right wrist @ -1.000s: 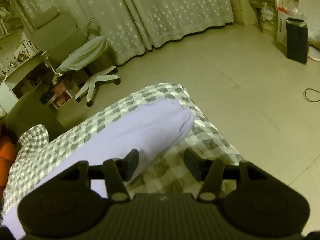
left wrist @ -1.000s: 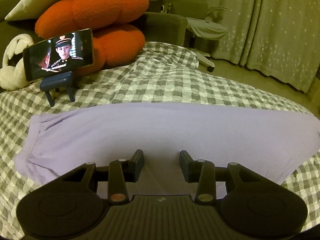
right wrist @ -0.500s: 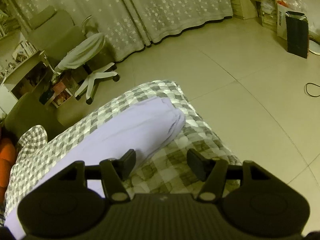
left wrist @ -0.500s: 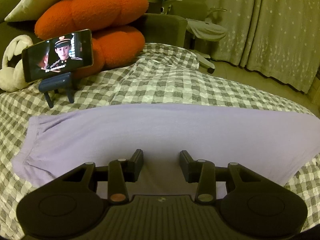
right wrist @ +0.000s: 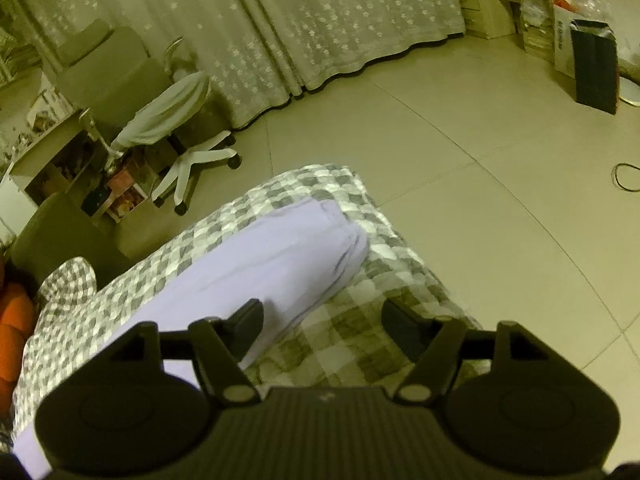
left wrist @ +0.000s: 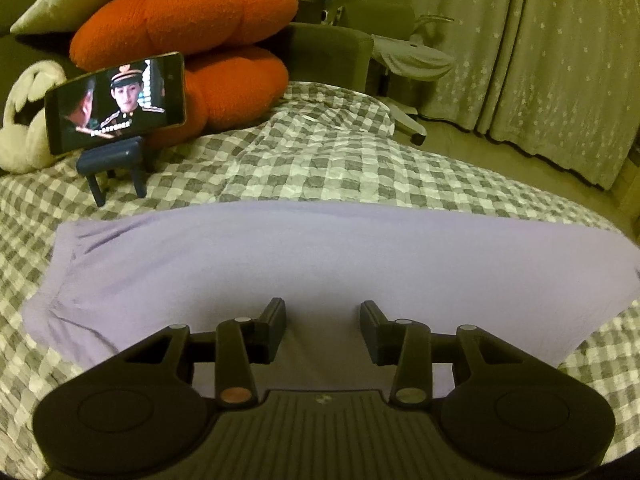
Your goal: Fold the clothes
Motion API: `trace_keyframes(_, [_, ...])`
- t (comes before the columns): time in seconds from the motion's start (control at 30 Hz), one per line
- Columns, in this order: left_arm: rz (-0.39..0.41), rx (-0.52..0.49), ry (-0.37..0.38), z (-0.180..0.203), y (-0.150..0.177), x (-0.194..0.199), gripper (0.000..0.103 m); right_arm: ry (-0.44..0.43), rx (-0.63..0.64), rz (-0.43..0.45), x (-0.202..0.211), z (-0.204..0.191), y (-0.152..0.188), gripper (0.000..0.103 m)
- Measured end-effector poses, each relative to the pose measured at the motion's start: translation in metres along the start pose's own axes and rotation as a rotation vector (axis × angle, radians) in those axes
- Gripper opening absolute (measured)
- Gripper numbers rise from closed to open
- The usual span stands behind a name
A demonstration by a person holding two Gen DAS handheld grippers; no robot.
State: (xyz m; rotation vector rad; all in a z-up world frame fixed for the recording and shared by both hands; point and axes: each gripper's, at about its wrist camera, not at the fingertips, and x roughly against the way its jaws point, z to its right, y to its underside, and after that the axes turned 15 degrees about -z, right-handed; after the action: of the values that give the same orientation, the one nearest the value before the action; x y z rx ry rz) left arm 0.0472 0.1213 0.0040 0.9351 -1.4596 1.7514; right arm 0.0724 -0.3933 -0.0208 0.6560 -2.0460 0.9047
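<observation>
Lavender garment [left wrist: 320, 264] lies as a long flat strip across the checkered bedspread [left wrist: 320, 168], below the phone on its stand [left wrist: 116, 100]. Left gripper [left wrist: 323, 330] hovers over its near edge, jaws parted, gripping nothing. Right gripper [right wrist: 322, 330] hangs wide apart beside its far end [right wrist: 344, 240], empty. Likely mid-fold; next fold needs grips on the edge or ends.

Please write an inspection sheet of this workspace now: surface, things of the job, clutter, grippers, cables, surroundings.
Surface: checked bedcover, wrinkled toward the cushions.
Job's things: lilac garment, lying as a long flat band across the bed.
Clutter: phone playing video on a stand; orange cushions; white plush toy.
Grippers: left gripper open above the garment; right gripper open over its near edge.
Cables: dark loop on the floor.
Surroundings: office chair, curtains, tiled floor.
</observation>
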Motion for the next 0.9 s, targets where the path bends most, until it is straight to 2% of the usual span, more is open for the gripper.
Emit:
trace_keyframes(0.33, [0.001,-0.012,-0.010,0.001,-0.001,-0.003,0.040,-0.068,-0.121,-0.006,0.002,0.017,-0.005,0.066])
trace_keyframes(0.4, [0.001,-0.012,-0.011,0.001,0.000,-0.003,0.041,-0.077,-0.134,-0.010,-0.003,0.019,-0.007,0.063])
trace_keyframes(0.63, [0.005,-0.024,-0.018,0.002,0.000,-0.004,0.041,-0.036,-0.108,0.022,-0.020,0.009,-0.018,0.060])
trace_keyframes(0.73, [0.002,-0.020,-0.017,0.002,-0.001,-0.005,0.041,-0.001,-0.108,0.051,-0.028,0.004,-0.020,0.054])
trace_keyframes(0.8, [0.002,-0.020,-0.019,0.002,-0.001,-0.006,0.041,0.018,-0.102,0.063,-0.030,0.000,-0.019,0.041])
trace_keyframes(0.83, [0.002,-0.021,-0.020,0.002,-0.001,-0.006,0.042,0.028,-0.098,0.069,-0.030,-0.002,-0.018,0.038])
trace_keyframes(0.9, [0.002,-0.026,-0.023,0.003,-0.001,-0.006,0.042,0.032,-0.106,0.078,-0.031,-0.002,-0.018,0.023])
